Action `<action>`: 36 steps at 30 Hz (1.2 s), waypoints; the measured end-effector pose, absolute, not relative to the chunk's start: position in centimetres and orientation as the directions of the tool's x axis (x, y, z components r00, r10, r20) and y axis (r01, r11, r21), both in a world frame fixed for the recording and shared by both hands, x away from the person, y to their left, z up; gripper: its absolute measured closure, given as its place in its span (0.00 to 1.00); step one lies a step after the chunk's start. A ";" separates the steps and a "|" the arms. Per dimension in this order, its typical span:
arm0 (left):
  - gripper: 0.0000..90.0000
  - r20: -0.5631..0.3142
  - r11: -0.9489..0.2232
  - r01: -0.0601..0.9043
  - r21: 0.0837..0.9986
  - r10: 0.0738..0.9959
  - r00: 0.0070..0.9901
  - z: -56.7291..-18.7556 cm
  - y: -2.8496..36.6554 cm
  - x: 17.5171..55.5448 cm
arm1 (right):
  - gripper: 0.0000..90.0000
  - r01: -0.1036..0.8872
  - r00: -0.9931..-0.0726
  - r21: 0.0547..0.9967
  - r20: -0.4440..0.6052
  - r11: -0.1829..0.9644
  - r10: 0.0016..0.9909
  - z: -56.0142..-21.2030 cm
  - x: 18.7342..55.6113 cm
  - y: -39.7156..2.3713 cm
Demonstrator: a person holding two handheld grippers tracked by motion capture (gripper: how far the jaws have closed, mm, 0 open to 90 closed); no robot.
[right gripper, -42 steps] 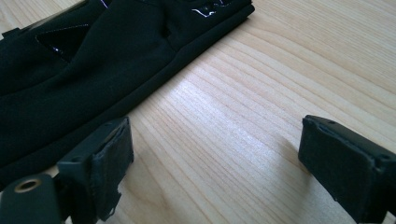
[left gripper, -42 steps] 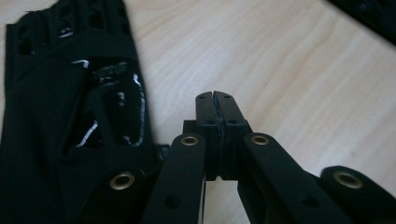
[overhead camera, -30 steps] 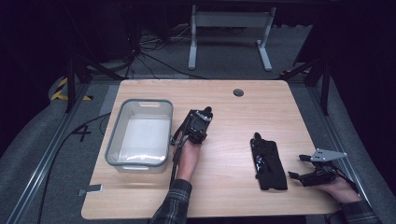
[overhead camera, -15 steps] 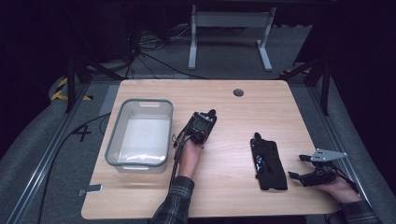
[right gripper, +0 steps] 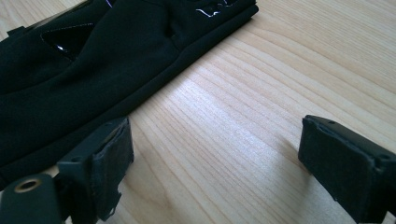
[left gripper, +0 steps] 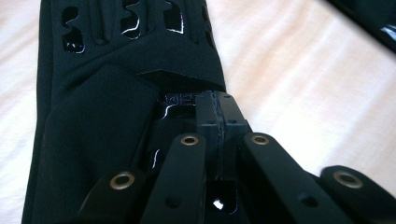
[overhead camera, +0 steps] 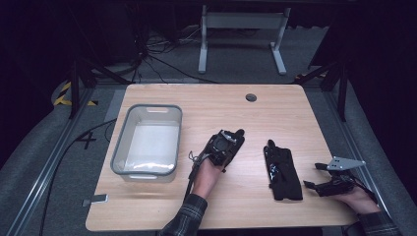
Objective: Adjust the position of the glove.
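From the high view, a black glove (overhead camera: 282,169) lies flat on the wooden bench (overhead camera: 206,103), right of centre, between the left gripper (overhead camera: 239,133) and the right gripper (overhead camera: 312,176); a clear bin (overhead camera: 147,140) sits well apart to the left. It looks light, limp fabric with glossy patches that may be slippery, so a pinch at the cuff or an outer edge seems the safest hold, since it will sag and fold once lifted. In the left gripper view, the jaws are pressed together with nothing between them, poised over the glove (left gripper: 116,107); whether the tips touch the cloth is hard to tell, and its fingers are cut off at the top. In the right gripper view, the jaws stand wide apart over bare bench, the glove (right gripper: 93,60) just beside the left-hand one, mostly cropped.
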State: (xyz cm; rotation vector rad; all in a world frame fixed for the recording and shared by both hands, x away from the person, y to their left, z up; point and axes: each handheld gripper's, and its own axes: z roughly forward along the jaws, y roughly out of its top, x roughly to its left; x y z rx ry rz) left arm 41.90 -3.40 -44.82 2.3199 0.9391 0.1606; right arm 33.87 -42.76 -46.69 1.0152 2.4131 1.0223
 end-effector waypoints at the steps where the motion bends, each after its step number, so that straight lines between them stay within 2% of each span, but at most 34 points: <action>1: 1.00 -0.118 -0.559 0.582 0.591 0.653 0.748 -44.8 -3.6 41.6 | 0.12 0.485 -0.692 0.725 -0.023 0.489 0.722 -46.7 33.9 -42.8; 13: 1.00 -0.152 -0.607 0.530 0.592 0.562 0.813 -44.9 -5.2 38.4 | 0.12 0.485 -0.692 0.725 -0.024 0.489 0.722 -46.7 33.9 -42.8; 20: 1.00 -0.163 -0.588 0.518 0.622 0.550 0.819 -44.2 -5.4 38.1 | 0.12 0.485 -0.692 0.725 -0.023 0.489 0.722 -46.7 33.9 -42.8; 24: 1.00 -0.131 -0.561 0.508 0.653 0.578 0.805 -42.9 -4.2 38.3 | 0.12 0.485 -0.692 0.725 -0.023 0.489 0.722 -46.7 33.9 -42.8; 28: 1.00 -0.107 -0.543 0.536 0.646 0.631 0.768 -42.6 -2.2 38.9 | 0.12 0.485 -0.692 0.725 -0.023 0.489 0.721 -46.7 33.9 -42.8; 36: 1.00 -0.092 -0.561 0.599 0.572 0.682 0.726 -44.1 1.0 38.9 | 0.12 0.485 -0.692 0.725 -0.023 0.489 0.722 -46.7 33.9 -42.8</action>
